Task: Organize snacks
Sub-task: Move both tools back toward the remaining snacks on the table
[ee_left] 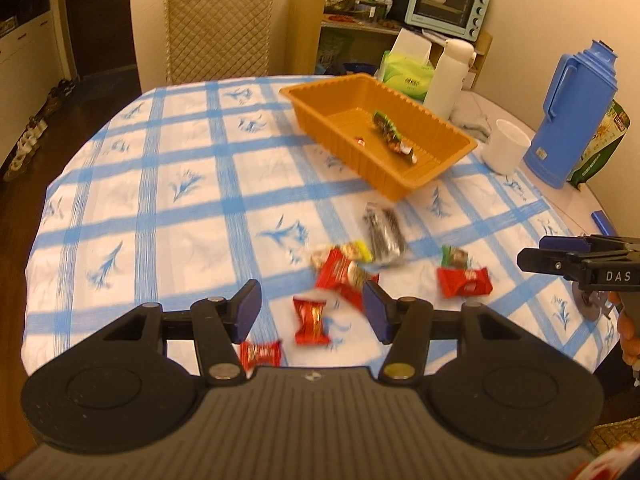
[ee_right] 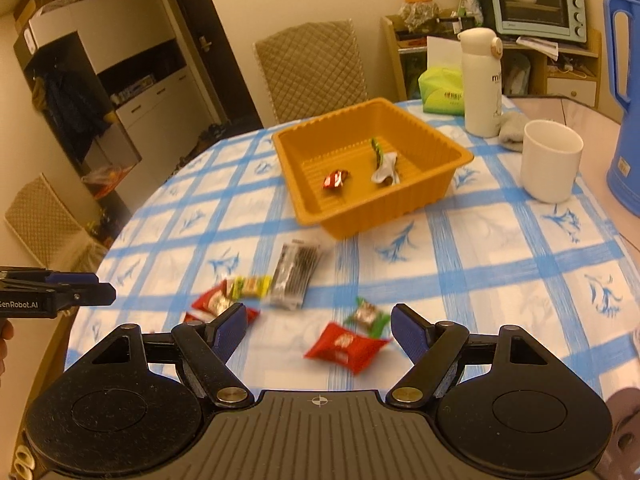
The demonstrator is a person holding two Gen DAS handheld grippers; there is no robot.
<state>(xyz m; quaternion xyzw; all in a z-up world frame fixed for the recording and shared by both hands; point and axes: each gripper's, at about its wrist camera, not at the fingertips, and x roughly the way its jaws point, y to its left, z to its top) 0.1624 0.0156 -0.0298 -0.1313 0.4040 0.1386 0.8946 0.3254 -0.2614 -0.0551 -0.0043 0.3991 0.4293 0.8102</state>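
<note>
Left wrist view: the left gripper (ee_left: 311,310) hangs over the desk (ee_left: 168,208), covered in a blue-and-white checked cloth, with its blue-padded fingers (ee_left: 247,312) apart and nothing between them; a small red candy (ee_left: 313,321) lies on the cloth below the gap and another red candy (ee_left: 261,354) sits near the gripper body. Just beyond are a larger red packet (ee_left: 343,278), a yellow-ended wrapper (ee_left: 354,251) touching it, and a silver-and-black packet (ee_left: 383,236). To the right a red pillow pack (ee_left: 464,282) lies with a small green-ended candy (ee_left: 454,257) touching its far edge. The orange tray (ee_left: 436,162) stands farther back, holding a green-wrapped bar (ee_left: 390,131) and a tiny red piece (ee_left: 361,141). The right gripper (ee_left: 536,258) enters from the right edge, its side reading "DAS". In the right wrist view the right gripper (ee_right: 318,330) has its fingers (ee_right: 410,334) spread wide and empty above the red pillow pack (ee_right: 346,346); the left gripper's (ee_right: 106,292) side reads "GenRobot.AI". Behind the tray (ee_right: 352,222) stand a white flask (ee_right: 482,84) lettered "mi", a white cup (ee_right: 551,160), a green tissue pack (ee_right: 442,92) whose print is too small to read, and a blue thermos jug (ee_right: 624,100).
</note>
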